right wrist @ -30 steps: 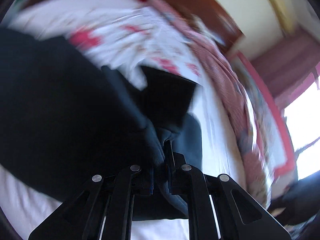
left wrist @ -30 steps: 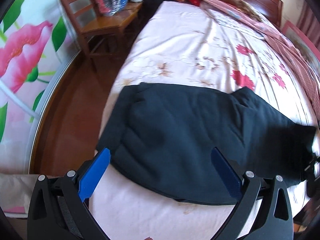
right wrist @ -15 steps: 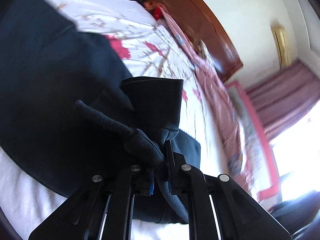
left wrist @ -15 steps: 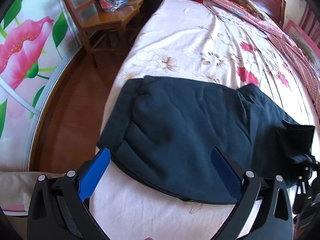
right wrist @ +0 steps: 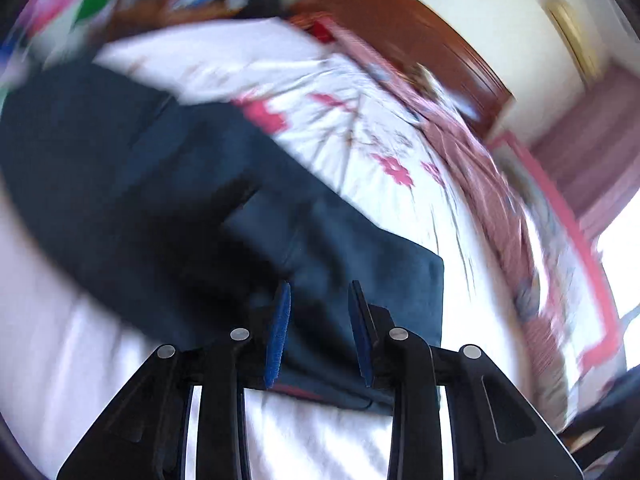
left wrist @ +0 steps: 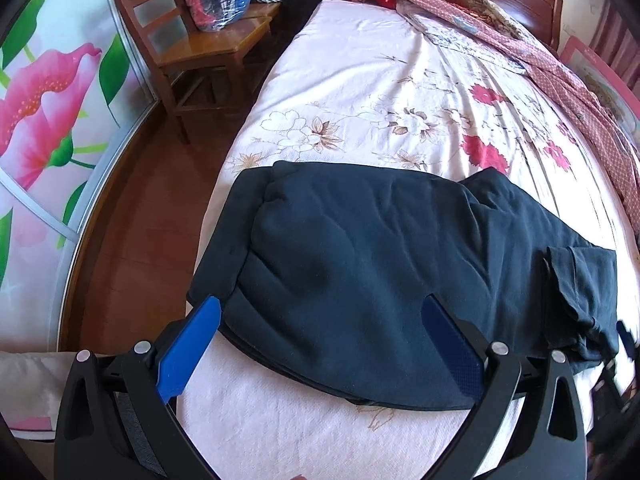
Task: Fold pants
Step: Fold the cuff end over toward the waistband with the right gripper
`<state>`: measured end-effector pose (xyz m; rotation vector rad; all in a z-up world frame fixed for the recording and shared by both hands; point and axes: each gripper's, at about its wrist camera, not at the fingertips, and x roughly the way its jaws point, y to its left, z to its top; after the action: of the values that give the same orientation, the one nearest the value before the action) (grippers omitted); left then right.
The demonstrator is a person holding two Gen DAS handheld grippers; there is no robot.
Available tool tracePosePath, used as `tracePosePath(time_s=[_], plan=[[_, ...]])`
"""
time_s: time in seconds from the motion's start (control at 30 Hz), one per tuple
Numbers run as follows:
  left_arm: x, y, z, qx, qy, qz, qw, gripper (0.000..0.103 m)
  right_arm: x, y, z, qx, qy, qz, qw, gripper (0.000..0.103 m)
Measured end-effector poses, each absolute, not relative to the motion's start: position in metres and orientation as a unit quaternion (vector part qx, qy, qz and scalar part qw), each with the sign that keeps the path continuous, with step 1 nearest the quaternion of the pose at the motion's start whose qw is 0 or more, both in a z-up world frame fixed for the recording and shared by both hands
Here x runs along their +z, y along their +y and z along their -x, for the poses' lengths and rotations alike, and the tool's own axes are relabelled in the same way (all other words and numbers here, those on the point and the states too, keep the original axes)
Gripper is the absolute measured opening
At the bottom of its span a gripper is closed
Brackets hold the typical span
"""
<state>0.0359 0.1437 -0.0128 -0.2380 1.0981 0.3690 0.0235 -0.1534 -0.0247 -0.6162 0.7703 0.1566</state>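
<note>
Both tools gape empty; right tool (right wrist: 318,332) just released blurred pants (right wrist: 160,184).

Two black handheld grippers with blue finger pads

The left gripper (left wrist: 320,332) has broad black arms, round silver screws at the joints and textured blue pads; the right gripper (right wrist: 319,328) has the same black linkage arms, silver screws and ribbed blue pads

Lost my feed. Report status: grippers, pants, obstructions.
Left gripper open, above pants. Right gripper jaws just opened, nothing between them. Pants folded on bed, cuffs laid over. Nothing in the way.
</note>
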Motion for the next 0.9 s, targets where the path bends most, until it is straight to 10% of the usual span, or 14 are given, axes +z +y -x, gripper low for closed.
tracePosePath(time_s=[0.53,0.9], plan=[[-0.017,0.182,-0.003,0.189,0.545,0.101,0.811,0.101,-0.062,-0.177,-0.06,0.034,0.464,0.198,0.863,0.029],[-0.051,0.211,0.022,0.067,0.564,0.408,0.715,0.101,-0.05,-0.145,-0.053,0.068,0.438,0.242,0.863,0.029]])
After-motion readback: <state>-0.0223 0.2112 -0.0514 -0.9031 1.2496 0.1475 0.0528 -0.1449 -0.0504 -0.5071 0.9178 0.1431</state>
